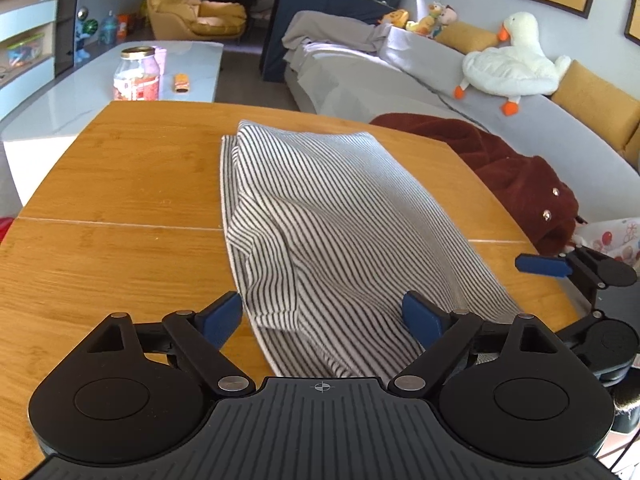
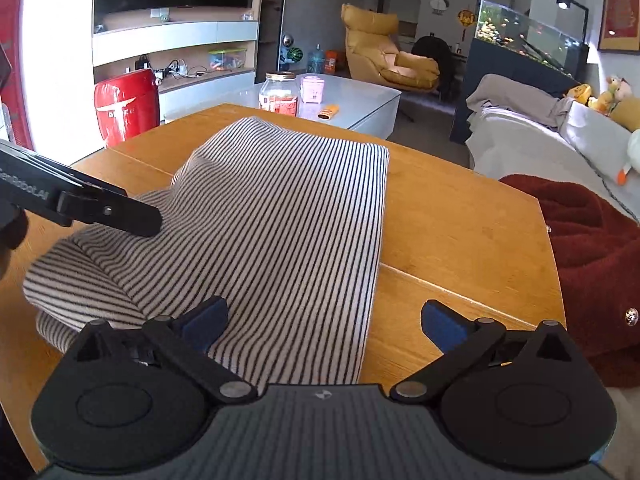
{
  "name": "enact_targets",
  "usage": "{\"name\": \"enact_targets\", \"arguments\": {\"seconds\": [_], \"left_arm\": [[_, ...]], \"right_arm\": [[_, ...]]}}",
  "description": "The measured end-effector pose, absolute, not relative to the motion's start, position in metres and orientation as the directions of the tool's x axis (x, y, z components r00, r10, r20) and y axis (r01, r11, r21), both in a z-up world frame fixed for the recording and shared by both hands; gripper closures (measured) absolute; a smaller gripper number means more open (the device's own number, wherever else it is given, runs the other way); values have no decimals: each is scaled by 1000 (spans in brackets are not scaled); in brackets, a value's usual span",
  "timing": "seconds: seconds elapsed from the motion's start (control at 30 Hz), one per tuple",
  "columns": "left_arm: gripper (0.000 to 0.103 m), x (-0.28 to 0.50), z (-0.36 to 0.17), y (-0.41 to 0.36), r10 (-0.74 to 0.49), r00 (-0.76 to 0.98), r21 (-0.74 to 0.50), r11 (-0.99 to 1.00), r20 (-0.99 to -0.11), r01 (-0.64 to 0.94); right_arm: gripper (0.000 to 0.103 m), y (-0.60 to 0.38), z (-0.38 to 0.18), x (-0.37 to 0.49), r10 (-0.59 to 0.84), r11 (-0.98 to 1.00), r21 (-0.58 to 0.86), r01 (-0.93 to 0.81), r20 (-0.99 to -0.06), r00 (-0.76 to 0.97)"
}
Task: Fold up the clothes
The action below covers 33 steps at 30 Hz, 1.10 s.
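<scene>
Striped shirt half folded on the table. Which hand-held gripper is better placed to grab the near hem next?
Left, probably. The left hand-held gripper is open with the striped shirt hem bunched between its pads. The right hand-held gripper, also open, straddles only the shirt's right edge, half over bare table.

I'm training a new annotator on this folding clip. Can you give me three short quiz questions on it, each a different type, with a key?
1. True or false: the left gripper is shut on the striped garment.
2. What lies at the wooden table's right edge: A) a dark red garment, B) a jar, C) a plush duck?
3. Fill in: the right gripper's jaws are ____.

Key: 1 false; 2 A; 3 open.
</scene>
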State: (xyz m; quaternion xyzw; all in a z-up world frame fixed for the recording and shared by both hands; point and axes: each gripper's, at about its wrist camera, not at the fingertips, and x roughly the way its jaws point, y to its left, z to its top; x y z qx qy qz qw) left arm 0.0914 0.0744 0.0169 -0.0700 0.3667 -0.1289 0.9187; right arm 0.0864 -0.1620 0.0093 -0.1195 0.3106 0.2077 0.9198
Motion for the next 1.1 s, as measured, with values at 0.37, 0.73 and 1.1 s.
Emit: {"name": "enact_targets", "arguments": {"seconds": [0.37,0.73,1.1], "left_arm": [[9,75,16,89,-288,704,-237,956,-649,172],[7,70,23,88,-234,726,-171,972,-647,161],[5,65,28,94,-230,736,-163,973,-637,163]], "right_arm": [[0,-161,40,78,393,874,-20,-486,-562,728],[0,-159,16,72,359,876,-31,-482,-626,693],[0,-145,17,60,386,816,-86,-571,-653,651]]}}
